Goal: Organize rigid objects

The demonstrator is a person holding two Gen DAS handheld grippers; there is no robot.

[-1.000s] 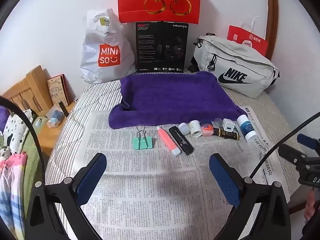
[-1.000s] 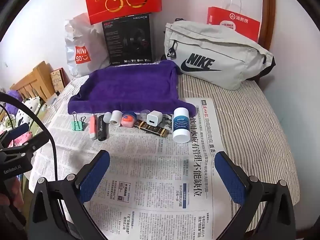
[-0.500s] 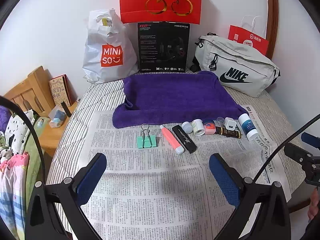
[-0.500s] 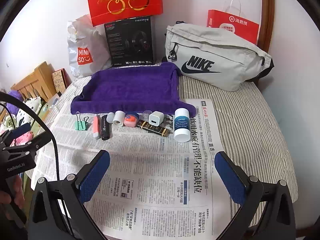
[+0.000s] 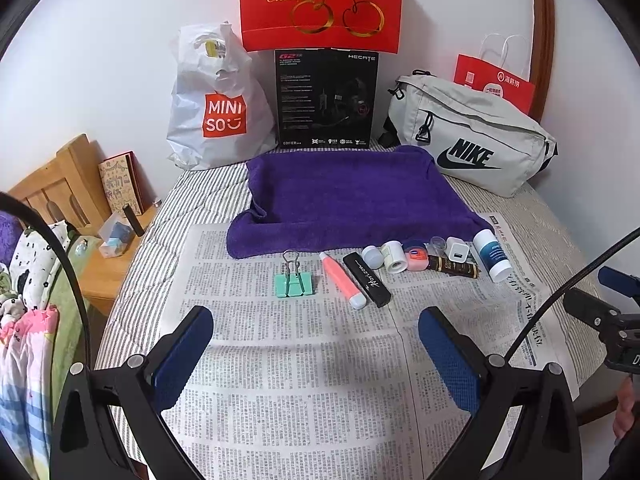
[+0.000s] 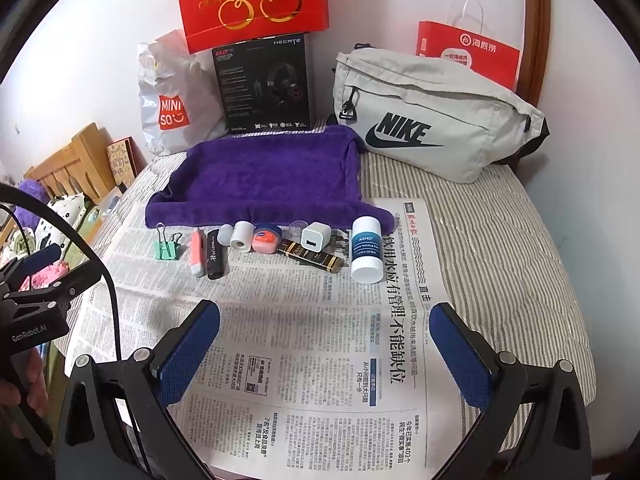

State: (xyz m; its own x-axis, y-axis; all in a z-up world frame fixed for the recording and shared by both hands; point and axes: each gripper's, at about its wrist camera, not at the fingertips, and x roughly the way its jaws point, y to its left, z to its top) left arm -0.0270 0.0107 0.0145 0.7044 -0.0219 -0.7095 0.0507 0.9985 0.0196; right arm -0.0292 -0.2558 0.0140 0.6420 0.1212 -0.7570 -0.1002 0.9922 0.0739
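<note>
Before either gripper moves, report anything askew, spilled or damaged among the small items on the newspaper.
Nothing is spilled or visibly damaged. The row is uneven: the green binder clip sits apart at the left end, the pink tube and black stick lie slanted, and the purple towel has a rumpled front-left corner.

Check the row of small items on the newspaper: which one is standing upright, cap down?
The white-and-blue bottle at the row's right end, beside the white charger. The pink tube and black stick lie flat.
</note>
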